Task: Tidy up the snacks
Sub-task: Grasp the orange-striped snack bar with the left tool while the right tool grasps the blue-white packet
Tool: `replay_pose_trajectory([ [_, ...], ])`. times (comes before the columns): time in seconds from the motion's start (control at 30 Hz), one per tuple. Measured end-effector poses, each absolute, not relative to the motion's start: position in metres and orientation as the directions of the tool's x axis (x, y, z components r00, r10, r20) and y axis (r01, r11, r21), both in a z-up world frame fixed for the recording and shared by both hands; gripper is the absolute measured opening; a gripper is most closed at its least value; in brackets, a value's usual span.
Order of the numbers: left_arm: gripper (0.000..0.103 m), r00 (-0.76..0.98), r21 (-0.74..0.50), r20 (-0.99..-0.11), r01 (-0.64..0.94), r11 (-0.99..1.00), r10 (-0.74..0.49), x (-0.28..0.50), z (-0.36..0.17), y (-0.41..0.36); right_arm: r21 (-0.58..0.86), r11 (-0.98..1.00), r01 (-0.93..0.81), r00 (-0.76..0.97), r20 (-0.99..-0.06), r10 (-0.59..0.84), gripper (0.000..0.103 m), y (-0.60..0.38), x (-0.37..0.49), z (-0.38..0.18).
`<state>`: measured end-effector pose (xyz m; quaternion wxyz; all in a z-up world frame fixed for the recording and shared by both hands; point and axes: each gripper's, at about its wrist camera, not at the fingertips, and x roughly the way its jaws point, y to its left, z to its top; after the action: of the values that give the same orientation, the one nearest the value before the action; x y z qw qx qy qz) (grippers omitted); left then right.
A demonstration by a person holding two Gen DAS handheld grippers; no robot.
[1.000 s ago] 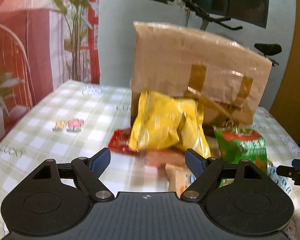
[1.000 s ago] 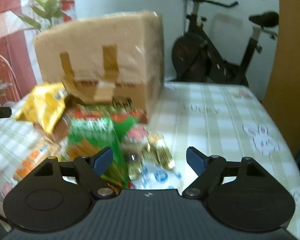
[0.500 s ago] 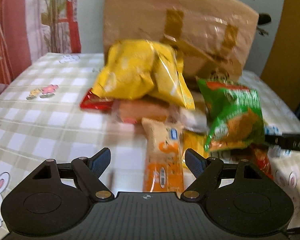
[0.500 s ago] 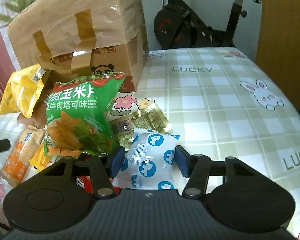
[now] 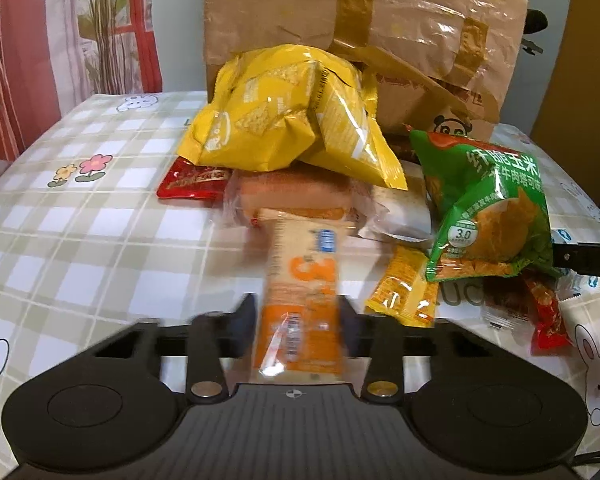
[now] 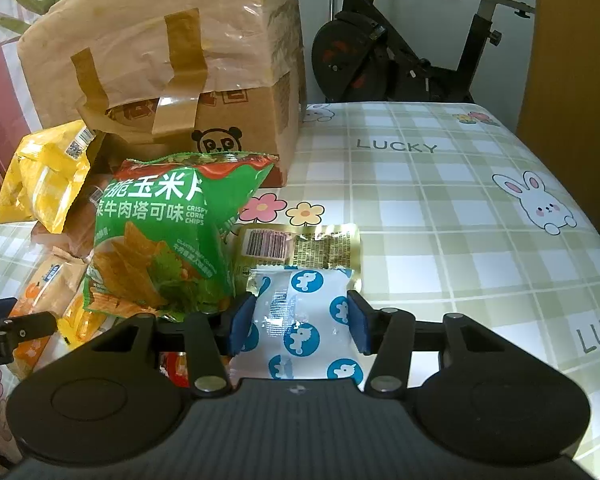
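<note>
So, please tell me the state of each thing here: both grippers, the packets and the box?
Left gripper: shut on orange packet, blurred.
Right gripper: shut on white-and-blue packet.
Yellow bag: sealed, lying on other snacks.
Green chips bag: sealed, leaning on the pile.
Gold packet: flat on table, barcode up.
Cardboard box: taped, covered with plastic.

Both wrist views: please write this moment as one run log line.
left hand-held gripper: shut on orange pack | right hand-held gripper: shut on blue-white pack | both packs on table
</note>
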<state>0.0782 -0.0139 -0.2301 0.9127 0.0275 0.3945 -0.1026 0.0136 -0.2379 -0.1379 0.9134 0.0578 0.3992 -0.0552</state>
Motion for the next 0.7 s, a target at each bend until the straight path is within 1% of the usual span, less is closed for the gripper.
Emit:
replay_pose_trajectory([
  [0.1, 0.040, 0.662, -0.073, -0.727, 0.194, 0.978, -0.185, 0.081, -0.230, -0.006, 0.060, 0.987, 0.148, 0.674, -0.737, -0.056, 0.051, -0.237, 0.015, -0.138],
  [0.47, 0.039, 0.698, -0.086, -0.696, 0.149, 0.985, -0.166, 0.076, -0.214, 0.003, 0.050, 0.983, 0.174, 0.670, -0.738, -0.081, 0.049, -0.243, 0.013, -0.134],
  [0.7, 0.039, 0.714, -0.112, -0.680, 0.128, 0.985, -0.170, 0.072, -0.202, 0.010, 0.040, 0.978, 0.206, 0.692, -0.712, -0.117, 0.049, -0.252, 0.006, -0.120],
])
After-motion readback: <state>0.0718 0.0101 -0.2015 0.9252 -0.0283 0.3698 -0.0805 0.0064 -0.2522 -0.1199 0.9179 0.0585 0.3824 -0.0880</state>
